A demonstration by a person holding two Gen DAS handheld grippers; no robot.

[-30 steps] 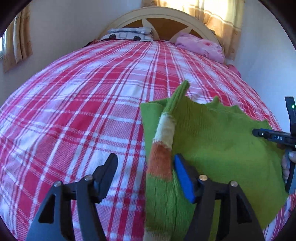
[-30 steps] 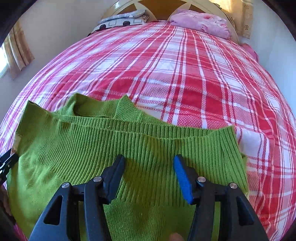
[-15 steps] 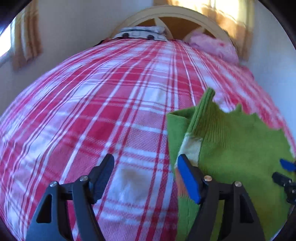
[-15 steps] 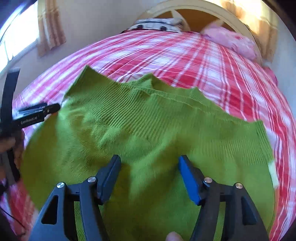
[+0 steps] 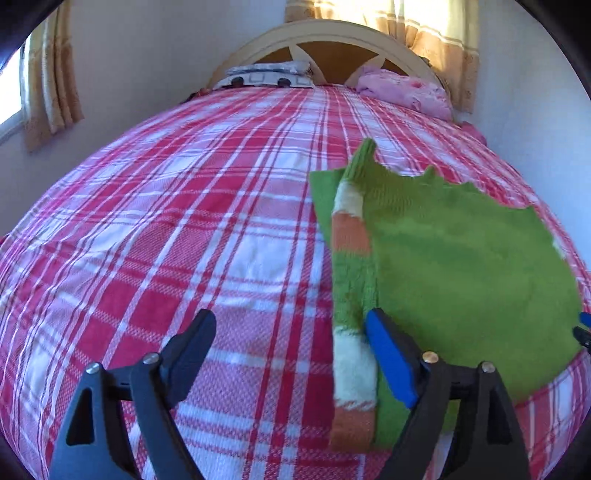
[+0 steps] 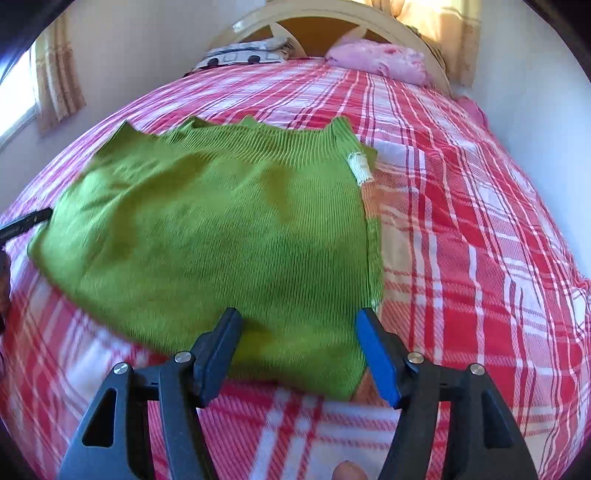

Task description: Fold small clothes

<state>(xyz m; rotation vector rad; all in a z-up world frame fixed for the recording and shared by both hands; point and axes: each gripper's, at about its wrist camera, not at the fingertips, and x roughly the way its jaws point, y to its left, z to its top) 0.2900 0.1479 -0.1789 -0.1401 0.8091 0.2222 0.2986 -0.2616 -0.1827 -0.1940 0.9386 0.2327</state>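
- The left tool (image 5: 290, 345) is held over the red-and-white plaid bed (image 5: 184, 229); its jaws are spread wide and opening, and nothing is pinched between them.
- Just inside the blue pad of that tool a striped sleeve (image 5: 351, 373) in green, orange and white is laid along the left edge of the green sweater (image 5: 461, 258), which is spread flat to the tool's right.
- The right tool (image 6: 297, 350) is held over the near edge of the same green sweater (image 6: 207, 236); its jaws are parted and no fabric is gripped.
- Ahead of that tool the ribbed hem is seen, and a white strip (image 6: 360, 166) is seen at the far right corner.
- Beyond both tools a pink pillow (image 6: 380, 62) is laid at the headboard (image 6: 369, 18).
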